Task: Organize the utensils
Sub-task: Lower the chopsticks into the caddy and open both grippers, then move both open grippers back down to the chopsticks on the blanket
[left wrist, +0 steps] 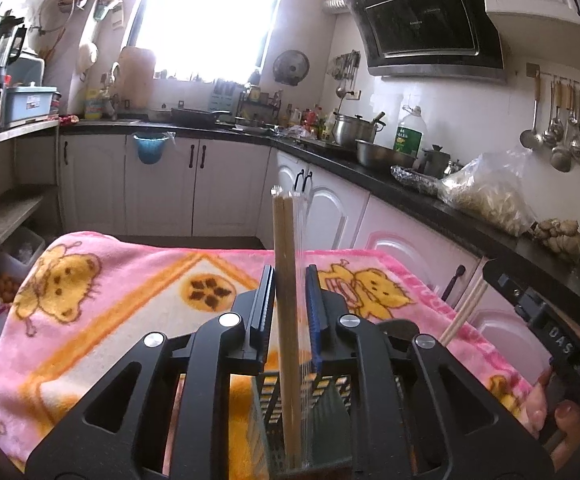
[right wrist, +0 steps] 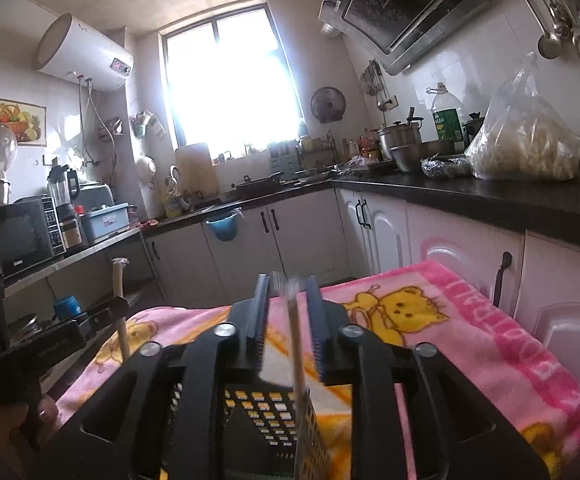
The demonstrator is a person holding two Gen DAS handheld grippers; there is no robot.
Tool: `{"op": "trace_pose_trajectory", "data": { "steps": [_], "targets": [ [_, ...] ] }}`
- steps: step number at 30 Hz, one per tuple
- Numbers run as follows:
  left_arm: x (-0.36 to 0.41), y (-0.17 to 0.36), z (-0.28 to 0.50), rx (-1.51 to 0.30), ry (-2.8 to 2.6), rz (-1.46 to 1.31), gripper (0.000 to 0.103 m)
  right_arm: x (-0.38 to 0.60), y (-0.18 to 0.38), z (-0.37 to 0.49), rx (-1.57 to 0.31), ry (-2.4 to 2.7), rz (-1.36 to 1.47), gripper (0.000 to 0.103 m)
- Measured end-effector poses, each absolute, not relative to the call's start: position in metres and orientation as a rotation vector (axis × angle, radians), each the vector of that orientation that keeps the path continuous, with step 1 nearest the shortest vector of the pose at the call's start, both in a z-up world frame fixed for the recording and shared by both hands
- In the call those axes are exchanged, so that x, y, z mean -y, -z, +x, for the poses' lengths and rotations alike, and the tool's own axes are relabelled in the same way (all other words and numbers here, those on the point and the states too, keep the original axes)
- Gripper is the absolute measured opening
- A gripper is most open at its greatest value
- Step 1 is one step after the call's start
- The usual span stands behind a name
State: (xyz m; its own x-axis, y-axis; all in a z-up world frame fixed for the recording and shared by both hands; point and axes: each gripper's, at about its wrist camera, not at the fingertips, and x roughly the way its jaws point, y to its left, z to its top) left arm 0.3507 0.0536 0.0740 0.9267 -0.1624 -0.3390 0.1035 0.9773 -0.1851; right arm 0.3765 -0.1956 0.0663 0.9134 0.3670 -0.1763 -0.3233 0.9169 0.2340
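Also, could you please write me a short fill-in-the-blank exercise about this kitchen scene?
The blanket is mostly ___ with yellow bears. The left gripper is shut on wrapped chopsticks standing ___. The basket beneath them is ___. The right gripper, fingers clear of its loose chopsticks, is ___.
Missing: pink; upright; black; open.

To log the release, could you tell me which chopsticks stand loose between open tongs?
The right chopsticks: gaps show on both sides of them between the right tongs, whereas the left tongs pinch the left chopsticks.
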Motion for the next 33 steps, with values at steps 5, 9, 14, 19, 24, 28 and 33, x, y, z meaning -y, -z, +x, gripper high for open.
{"op": "trace_pose_trajectory", "data": {
  "steps": [5,9,14,19,24,28,33],
  "targets": [
    [-0.054,-0.074,0.343,-0.37,0.137,-0.164,0.012,0.204,-0.068,0.363,-0.227,-0.355,0.207,0.037],
    [-0.058,-0.075,0.336,-0.371,0.132,-0.165,0.017,0.212,-0.069,0.352,-0.232,-0.355,0.212,0.041],
    [-0.06,-0.077,0.327,-0.37,0.128,-0.168,0.017,0.22,-0.072,0.333,-0.227,-0.364,0.209,0.043],
    [-0.063,-0.082,0.312,-0.367,0.126,-0.174,0.022,0.223,-0.075,0.314,-0.224,-0.378,0.208,0.047],
    [-0.065,-0.082,0.296,-0.377,0.114,-0.17,0.032,0.225,-0.076,0.296,-0.239,-0.396,0.211,0.05],
    [-0.068,-0.081,0.28,-0.394,0.111,-0.17,0.043,0.223,-0.075,0.281,-0.262,-0.404,0.192,0.051],
    [-0.067,-0.076,0.264,-0.417,0.11,-0.156,0.05,0.224,-0.074,0.266,-0.284,-0.413,0.187,0.053]
  ]
}}
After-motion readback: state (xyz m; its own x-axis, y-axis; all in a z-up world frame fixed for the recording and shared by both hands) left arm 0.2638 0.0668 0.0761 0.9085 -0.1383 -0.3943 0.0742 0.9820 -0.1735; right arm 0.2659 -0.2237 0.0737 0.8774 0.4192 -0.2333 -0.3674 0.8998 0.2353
